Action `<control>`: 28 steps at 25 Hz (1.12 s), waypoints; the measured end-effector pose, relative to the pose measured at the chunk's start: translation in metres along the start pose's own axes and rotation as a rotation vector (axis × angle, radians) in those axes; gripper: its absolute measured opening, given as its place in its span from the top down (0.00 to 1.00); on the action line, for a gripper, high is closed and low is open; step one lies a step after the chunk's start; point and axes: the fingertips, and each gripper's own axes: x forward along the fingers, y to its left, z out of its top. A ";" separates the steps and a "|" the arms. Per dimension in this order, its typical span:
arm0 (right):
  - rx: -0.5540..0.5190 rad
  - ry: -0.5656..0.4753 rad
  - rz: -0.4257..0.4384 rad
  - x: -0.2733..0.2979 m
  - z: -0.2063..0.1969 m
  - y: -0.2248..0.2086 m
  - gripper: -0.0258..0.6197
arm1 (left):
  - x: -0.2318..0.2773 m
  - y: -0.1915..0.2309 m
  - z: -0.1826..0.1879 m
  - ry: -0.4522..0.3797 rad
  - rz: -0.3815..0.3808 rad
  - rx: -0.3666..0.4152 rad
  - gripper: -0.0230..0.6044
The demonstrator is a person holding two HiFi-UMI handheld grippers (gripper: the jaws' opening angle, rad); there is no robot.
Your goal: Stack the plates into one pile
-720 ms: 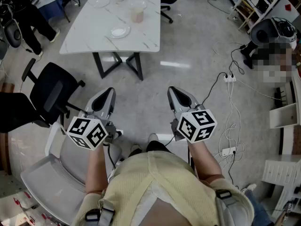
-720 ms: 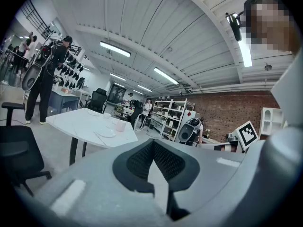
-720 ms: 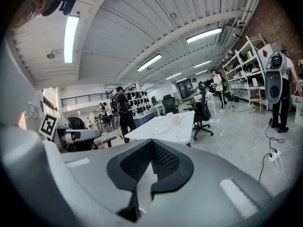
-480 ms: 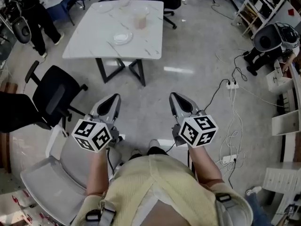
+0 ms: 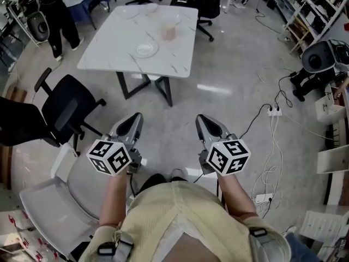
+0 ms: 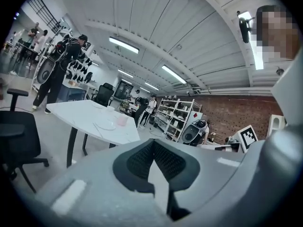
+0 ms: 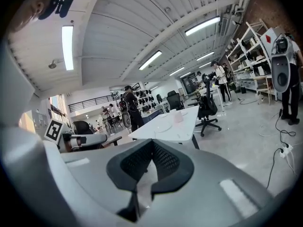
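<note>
A white marble table (image 5: 163, 61) stands ahead across the floor. On it lie a white plate (image 5: 146, 49) near the front, another plate (image 5: 130, 13) at the far end, and a pink cup (image 5: 168, 32). My left gripper (image 5: 132, 125) and right gripper (image 5: 210, 125) are held side by side in front of my body, well short of the table, both shut with nothing in them. In the left gripper view the shut left gripper (image 6: 153, 142) points at the table (image 6: 80, 117) and plate (image 6: 106, 125). The right gripper (image 7: 152, 142) faces the table (image 7: 182, 129) and cup (image 7: 178, 117).
A black office chair (image 5: 66, 111) stands left of my path and a grey chair (image 5: 54, 198) is at my left side. Cables and a power strip (image 5: 274, 112) lie on the floor at right. A person in black (image 5: 59, 16) stands beyond the table's left end.
The table has slid lower and slightly right in the head view, so it sits a little nearer. Both grippers stay shut and keep their places in front of me.
</note>
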 end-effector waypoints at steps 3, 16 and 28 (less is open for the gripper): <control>0.000 0.012 0.013 0.007 0.000 -0.005 0.96 | 0.004 0.005 -0.008 0.015 0.016 0.004 0.97; -0.004 0.060 0.076 0.052 0.005 -0.013 0.96 | 0.045 0.069 0.001 0.031 0.150 0.018 0.96; -0.004 0.089 0.041 0.147 0.035 -0.054 0.96 | 0.137 0.138 0.030 0.039 0.121 -0.074 0.82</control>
